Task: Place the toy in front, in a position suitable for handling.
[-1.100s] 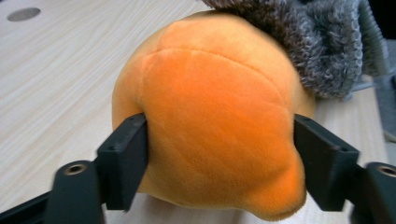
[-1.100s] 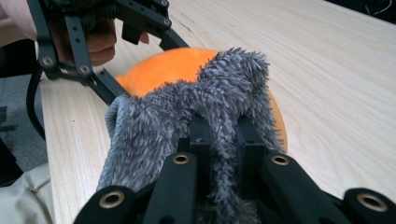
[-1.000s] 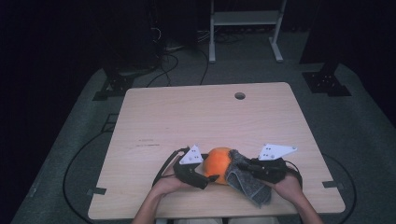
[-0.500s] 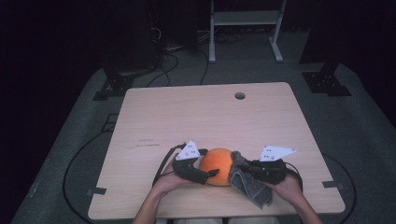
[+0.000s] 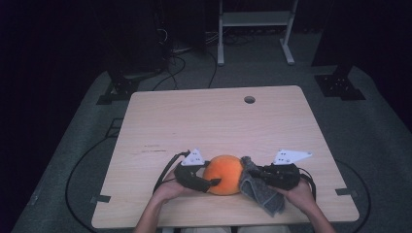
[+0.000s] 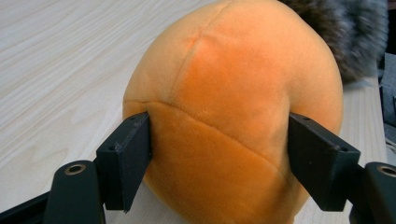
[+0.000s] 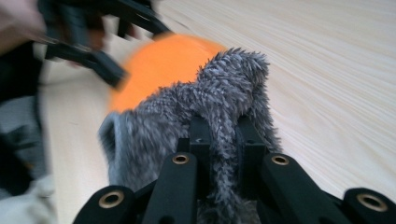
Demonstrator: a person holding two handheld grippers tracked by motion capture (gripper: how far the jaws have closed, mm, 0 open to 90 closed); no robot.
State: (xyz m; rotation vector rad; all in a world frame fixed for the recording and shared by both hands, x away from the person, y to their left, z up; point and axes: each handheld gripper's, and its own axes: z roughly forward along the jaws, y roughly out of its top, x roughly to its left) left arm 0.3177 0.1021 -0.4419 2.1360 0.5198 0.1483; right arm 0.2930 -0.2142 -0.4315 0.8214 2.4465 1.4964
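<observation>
An orange plush ball rests on the wooden table near the front edge. My left gripper comes in from the left. In the left gripper view its two jaws press against both sides of the ball, so the gripper is shut on it. My right gripper is shut on a grey fuzzy cloth that lies against the ball's right side. In the right gripper view the cloth bunches between the closed jaws of that gripper, with the ball behind it.
A small round hole sits near the table's far edge. Bare wood stretches across the far and left parts of the table. Cables trail from both grippers over the front edge. A white metal stand is on the floor beyond the table.
The left gripper's jaw has come around the front of the ball, and the ball has shifted slightly left. The right gripper and cloth have barely moved.
</observation>
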